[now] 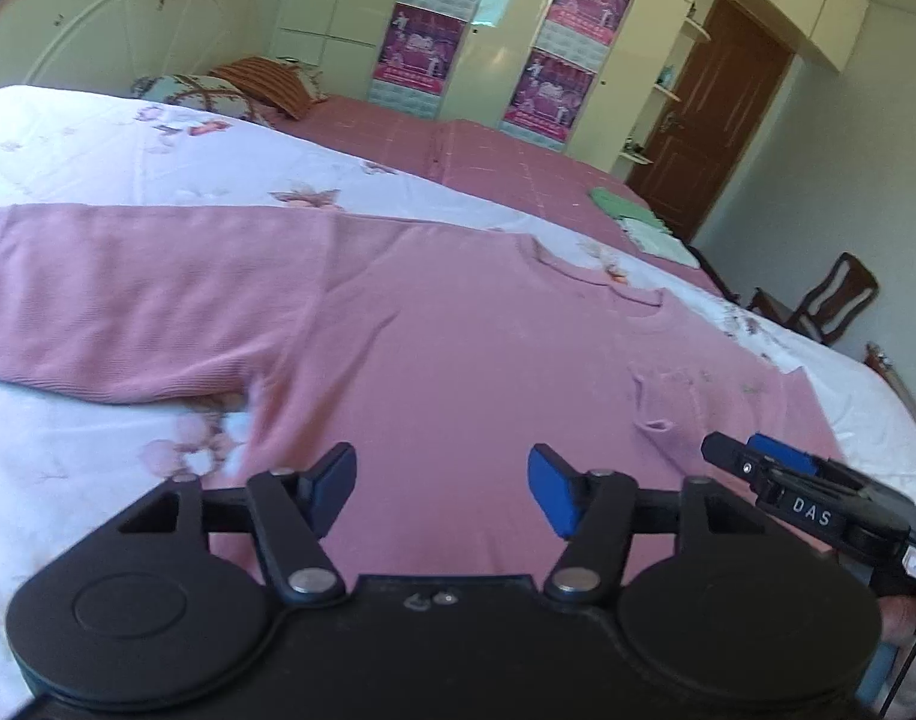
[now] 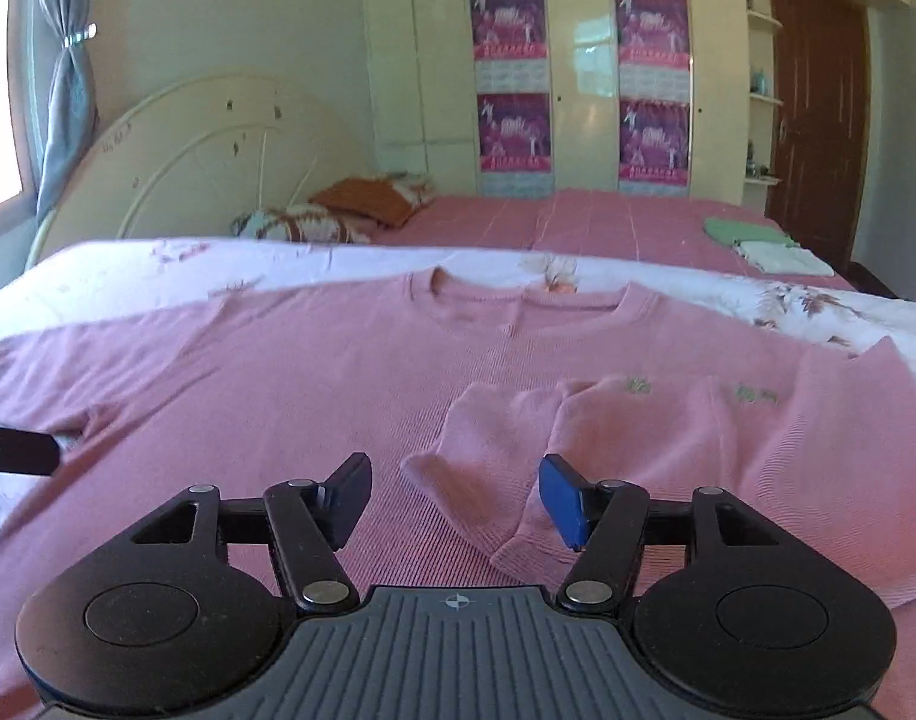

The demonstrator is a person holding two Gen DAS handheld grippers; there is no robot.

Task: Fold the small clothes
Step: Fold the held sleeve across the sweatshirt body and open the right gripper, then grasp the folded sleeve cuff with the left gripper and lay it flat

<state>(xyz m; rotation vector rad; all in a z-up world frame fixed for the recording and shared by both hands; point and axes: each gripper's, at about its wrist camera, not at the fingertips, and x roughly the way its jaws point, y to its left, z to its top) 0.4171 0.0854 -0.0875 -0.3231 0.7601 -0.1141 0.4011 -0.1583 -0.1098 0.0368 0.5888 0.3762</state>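
Bed fills the middle band of both views: pink checked sheet at the back, white floral cover across the front

Wardrobe along the back wall, cream doors with four purple posters; brown door at the right edge, curved cream headboard upper left in the right wrist view

Pink sweater lies flat on the floral cover, centre of frame, neckline toward the far side. One sleeve runs straight out to the left edge in the left wrist view; the other sleeve is folded in over the body, cuff lying lower centre in the right wrist view

Two pillows by the headboard. Small folded stack, green and white, on the pink sheet at centre right, well apart from the sweater

Left gripper bottom centre of its view, above the sweater's body, jaws wide apart, nothing held

Right gripper bottom centre of its view, jaws wide apart either side of the folded sleeve's cuff, not closed on it; contact with the fabric can't be told
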